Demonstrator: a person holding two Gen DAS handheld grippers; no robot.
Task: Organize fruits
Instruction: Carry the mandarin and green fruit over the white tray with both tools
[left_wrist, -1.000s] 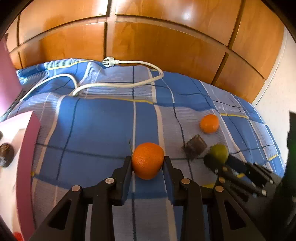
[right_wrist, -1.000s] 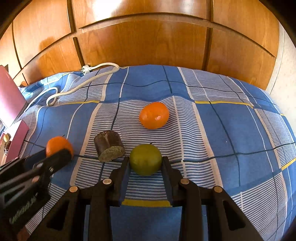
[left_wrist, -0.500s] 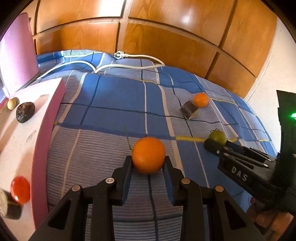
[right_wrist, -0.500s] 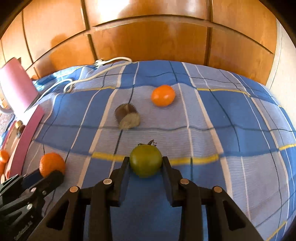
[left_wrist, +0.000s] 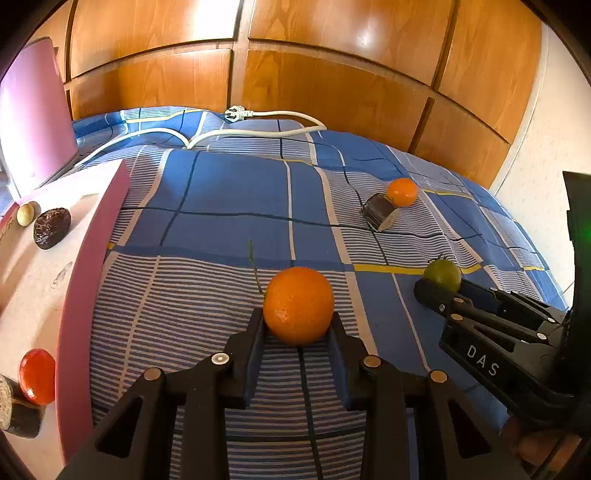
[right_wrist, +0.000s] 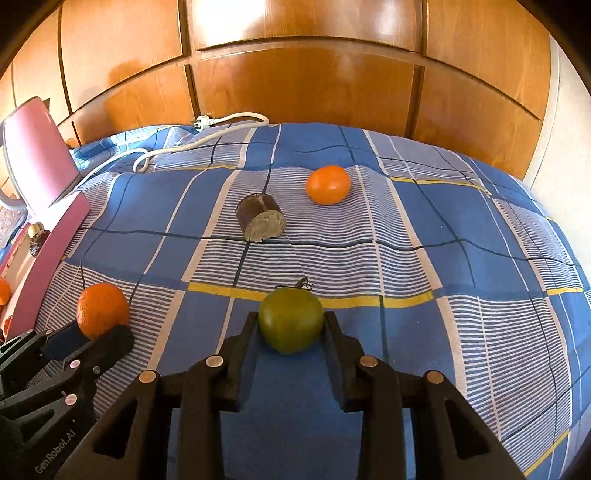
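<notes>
Left wrist view: our left gripper (left_wrist: 297, 325) jaws clamp orange (left_wrist: 298, 305); pink box (left_wrist: 92, 266) lies at nine o'clock, nearer this hand. Right gripper (right_wrist: 291, 334) jaws clamp green fruit (right_wrist: 290, 319).

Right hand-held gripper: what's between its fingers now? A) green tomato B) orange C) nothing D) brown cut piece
A: in the right wrist view the right hand-held gripper is shut on the green tomato; the left hand-held gripper has the orange, and the brown cut piece lies loose on the bedspread.
</notes>
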